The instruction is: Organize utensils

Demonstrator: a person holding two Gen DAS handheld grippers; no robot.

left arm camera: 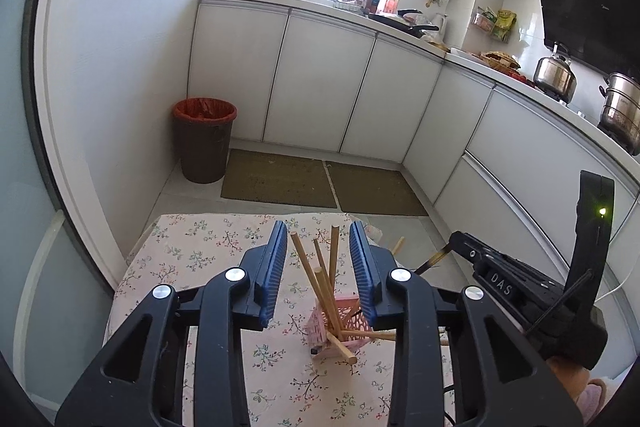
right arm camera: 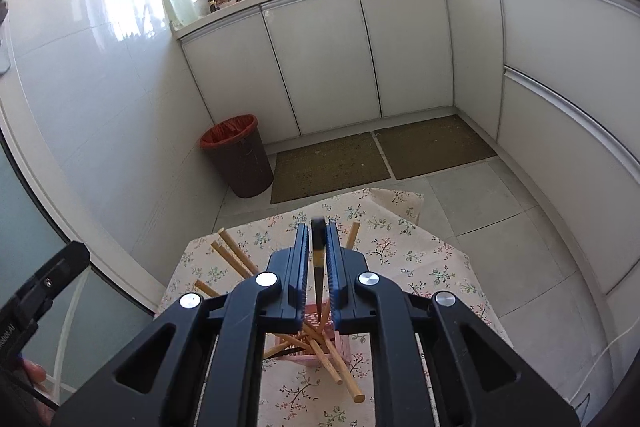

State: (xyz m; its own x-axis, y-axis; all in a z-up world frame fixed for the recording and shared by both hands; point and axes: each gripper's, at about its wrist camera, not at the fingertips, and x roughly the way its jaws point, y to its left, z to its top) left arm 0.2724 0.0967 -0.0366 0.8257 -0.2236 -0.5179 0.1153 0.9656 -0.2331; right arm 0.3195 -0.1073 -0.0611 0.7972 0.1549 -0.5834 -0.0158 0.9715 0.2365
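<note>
A small pink slotted basket [left arm camera: 347, 323] stands on the floral tablecloth [left arm camera: 192, 259] with several wooden chopsticks [left arm camera: 310, 267] leaning out of it. My left gripper [left arm camera: 319, 241] is open and empty above the basket, with the sticks rising between its fingers. My right gripper [right arm camera: 318, 233] is shut on a dark chopstick with a yellow band [right arm camera: 318, 259], held upright over the basket [right arm camera: 320, 357]. In the left wrist view the right gripper's body [left arm camera: 520, 291] is at the right, the dark chopstick [left arm camera: 434, 261] sticking out of it.
The small table stands in a kitchen corner. A brown bin with a red liner [left arm camera: 203, 143] and two floor mats [left arm camera: 320, 183] are beyond it. White cabinets [left arm camera: 320, 87] carry pans and pots on the counter [left arm camera: 554, 73].
</note>
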